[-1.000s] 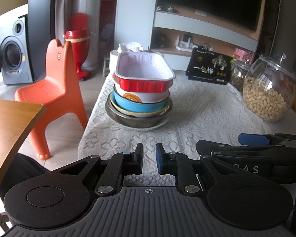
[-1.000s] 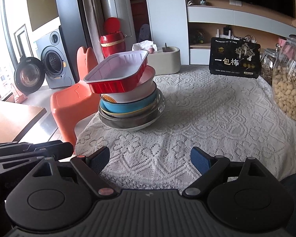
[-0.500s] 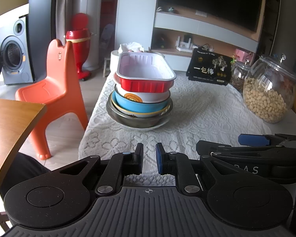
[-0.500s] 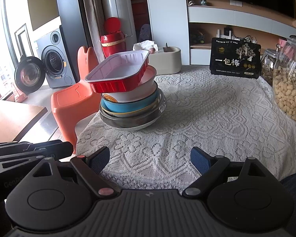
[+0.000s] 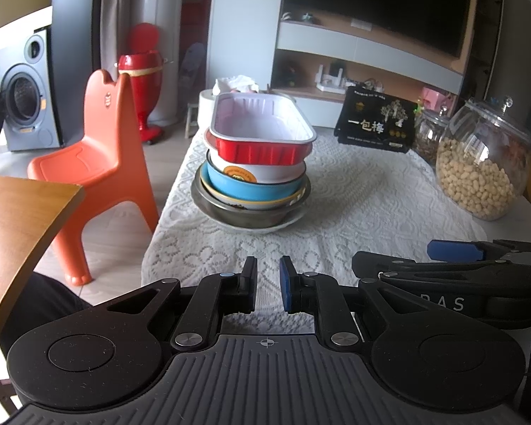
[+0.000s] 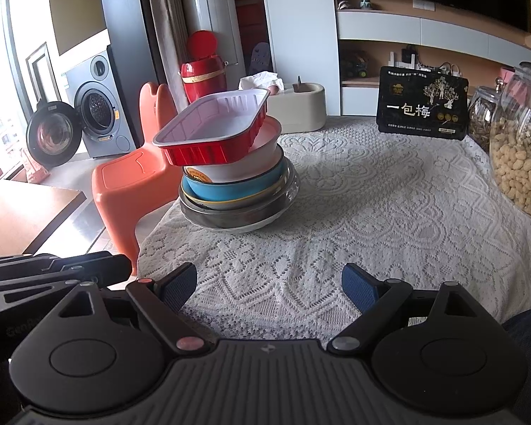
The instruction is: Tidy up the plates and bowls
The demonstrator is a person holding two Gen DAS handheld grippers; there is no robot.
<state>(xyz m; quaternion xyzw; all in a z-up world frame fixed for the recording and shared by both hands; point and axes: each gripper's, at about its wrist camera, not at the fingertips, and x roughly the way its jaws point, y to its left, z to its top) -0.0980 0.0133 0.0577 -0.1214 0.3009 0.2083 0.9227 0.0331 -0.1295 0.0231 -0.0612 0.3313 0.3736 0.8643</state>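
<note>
Item: a stack of dishes [image 5: 253, 191], set on the lace tablecloth [image 5: 354, 212] well ahead of both grippers and touched by neither.

Topmost was found a red foil tray [image 5: 262, 138] with a white inside, tilted and overhanging the stack toward the left in the right wrist view [image 6: 214, 132]. Beneath it were nested a white bowl [image 5: 256, 173], a blue bowl [image 5: 251, 187], a yellow-rimmed dish [image 5: 286, 200], a steel bowl [image 5: 247, 214] and, lowest, a white plate [image 5: 290, 221].

The stack was placed ahead and slightly left of the left gripper [image 5: 267, 285], whose jaws were drawn nearly together with only a narrow slit between the pads and nothing in it. From the right gripper [image 6: 269, 287] the stack lay ahead and to the left; its jaws were held wide apart over bare cloth, nothing between them. The right gripper was seen just right of the left one [image 5: 453, 276]; the left gripper was seen at the lower left edge of the right wrist view [image 6: 53, 269].

Further items, beyond the stack: a black printed box [image 5: 377, 120] standing ahead and to the right; a glass jar of pale nuts [image 5: 481, 173] at the far right; a smaller jar [image 5: 428, 134] behind it; a tissue holder [image 6: 297, 106] behind the stack. Off the table, to the left: an orange child's chair [image 5: 95, 156], a washing machine [image 5: 24, 106], a wooden tabletop [image 5: 17, 219].
</note>
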